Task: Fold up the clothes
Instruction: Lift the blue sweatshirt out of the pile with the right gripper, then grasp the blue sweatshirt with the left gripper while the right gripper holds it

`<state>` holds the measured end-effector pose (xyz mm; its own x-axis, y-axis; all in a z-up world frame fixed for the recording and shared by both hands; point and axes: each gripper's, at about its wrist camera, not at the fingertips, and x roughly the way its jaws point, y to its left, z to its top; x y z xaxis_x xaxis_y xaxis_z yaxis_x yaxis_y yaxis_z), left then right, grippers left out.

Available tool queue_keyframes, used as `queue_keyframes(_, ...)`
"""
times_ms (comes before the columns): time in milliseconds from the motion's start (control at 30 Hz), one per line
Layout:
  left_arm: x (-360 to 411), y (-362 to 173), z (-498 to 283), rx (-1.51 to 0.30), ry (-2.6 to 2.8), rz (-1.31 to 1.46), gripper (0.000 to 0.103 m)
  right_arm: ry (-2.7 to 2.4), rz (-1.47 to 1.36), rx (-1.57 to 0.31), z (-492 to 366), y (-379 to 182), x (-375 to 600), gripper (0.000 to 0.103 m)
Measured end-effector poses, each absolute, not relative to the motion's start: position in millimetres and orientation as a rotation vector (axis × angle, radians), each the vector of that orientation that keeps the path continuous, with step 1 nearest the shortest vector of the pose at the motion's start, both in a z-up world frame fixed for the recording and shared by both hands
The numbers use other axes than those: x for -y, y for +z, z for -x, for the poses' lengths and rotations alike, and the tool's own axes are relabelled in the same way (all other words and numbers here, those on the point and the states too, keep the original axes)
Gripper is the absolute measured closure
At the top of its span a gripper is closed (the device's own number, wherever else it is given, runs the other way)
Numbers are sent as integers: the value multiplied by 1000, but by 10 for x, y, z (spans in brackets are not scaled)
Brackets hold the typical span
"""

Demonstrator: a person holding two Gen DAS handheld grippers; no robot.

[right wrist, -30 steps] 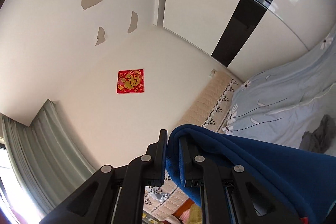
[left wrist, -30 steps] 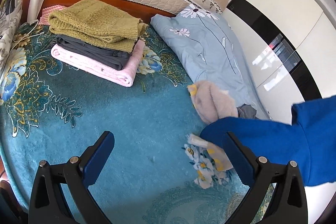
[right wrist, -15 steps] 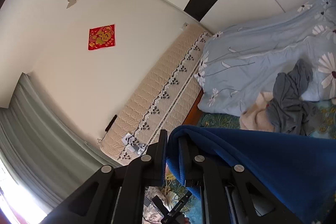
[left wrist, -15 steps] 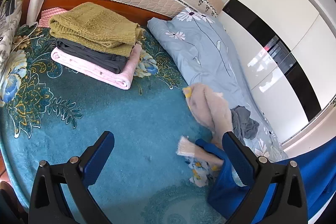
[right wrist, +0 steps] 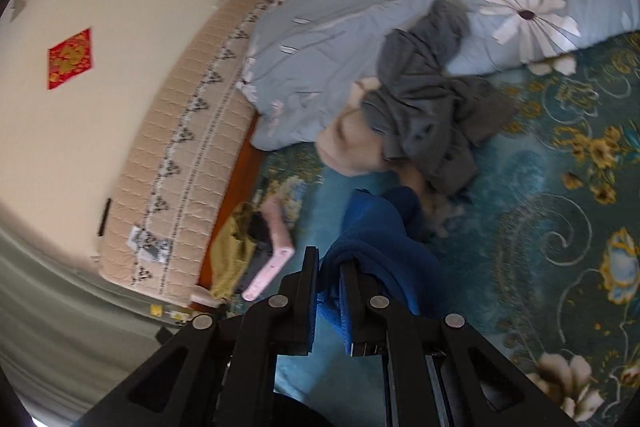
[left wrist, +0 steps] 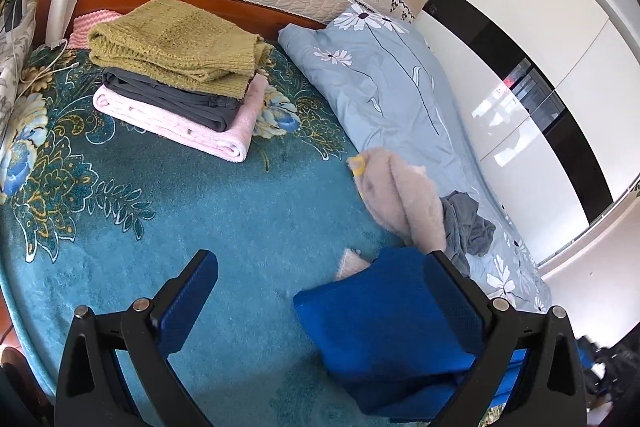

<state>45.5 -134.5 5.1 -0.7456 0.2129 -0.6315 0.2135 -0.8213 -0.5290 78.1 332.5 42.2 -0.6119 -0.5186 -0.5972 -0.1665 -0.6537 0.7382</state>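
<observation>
Blue fleece garment [left wrist: 384, 331] lies at lower right of the left view on the teal bedspread [left wrist: 224, 227], pinched at one edge by my right gripper [right wrist: 329, 291], jaws nearly closed. My left gripper [left wrist: 320, 299] gapes wide, empty. Best practice, I judge: spread it flat before creasing, clear of the unfolded heap [right wrist: 420, 115] and folded stack [left wrist: 176, 75].

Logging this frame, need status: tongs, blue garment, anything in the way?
Right tongs shut on blue garment. Left tongs open, nothing held. Garment over teal bedspread. Unfolded beige fleece and grey garment beside it.
</observation>
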Motion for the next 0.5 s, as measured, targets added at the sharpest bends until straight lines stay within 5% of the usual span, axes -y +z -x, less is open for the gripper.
queue_keyframes(500,735,-213,43,-696,-2740,-1647,1,-2657,-1484,1301,-596,-144,-4443,97)
